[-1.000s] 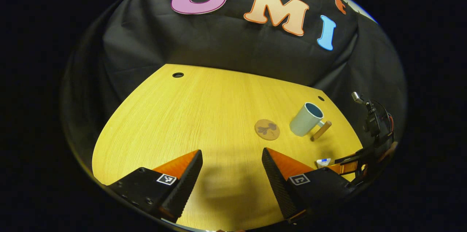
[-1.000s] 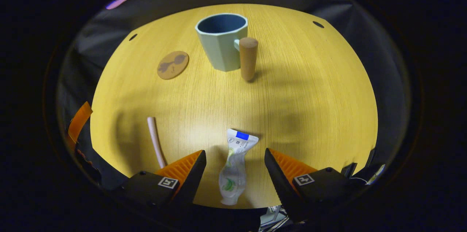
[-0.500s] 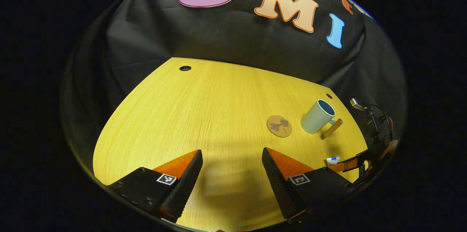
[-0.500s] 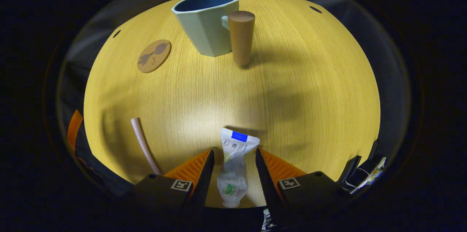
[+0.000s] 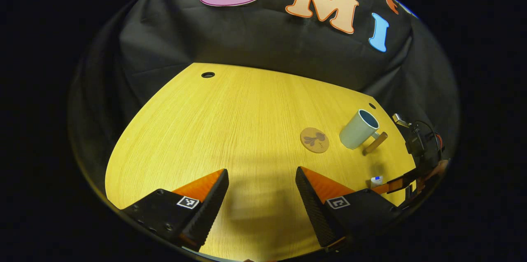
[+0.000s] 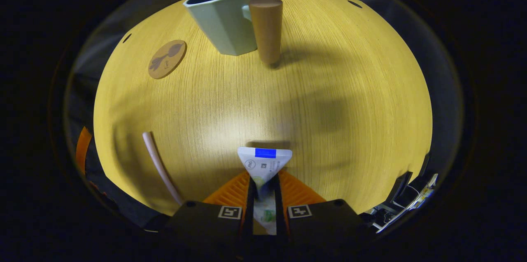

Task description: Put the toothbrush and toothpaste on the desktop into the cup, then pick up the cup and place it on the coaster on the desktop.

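The toothpaste (image 6: 264, 162) lies flat on the desk (image 6: 350, 101), its crimped end with the blue patch pointing away from the camera in the right gripper view. The right gripper (image 6: 263, 196) is clamped on the tube's middle: both orange fingers (image 6: 234, 190) press its sides, and the tube is pinched narrow between them. In the left gripper view a small bit of the tube (image 5: 376, 180) shows at the far right, just beside that gripper's orange finger (image 5: 395, 185).

The toothbrush (image 6: 158, 165), a pale pink stick, lies on the desk to the left of the right gripper, apart from the tube; its lower end runs out of sight under the gripper body.

The cup (image 6: 224, 17), pale green outside and dark blue inside, stands upright at the far side of the desk, its brown wooden handle (image 6: 266, 29) facing the right gripper. The round brown coaster (image 6: 166, 59) sits flat just left of the cup, not touching it.

The left gripper (image 5: 262, 196) hovers over bare desk with its jaws wide apart, holding nothing, well away from cup (image 5: 359, 129) and coaster (image 5: 314, 140)
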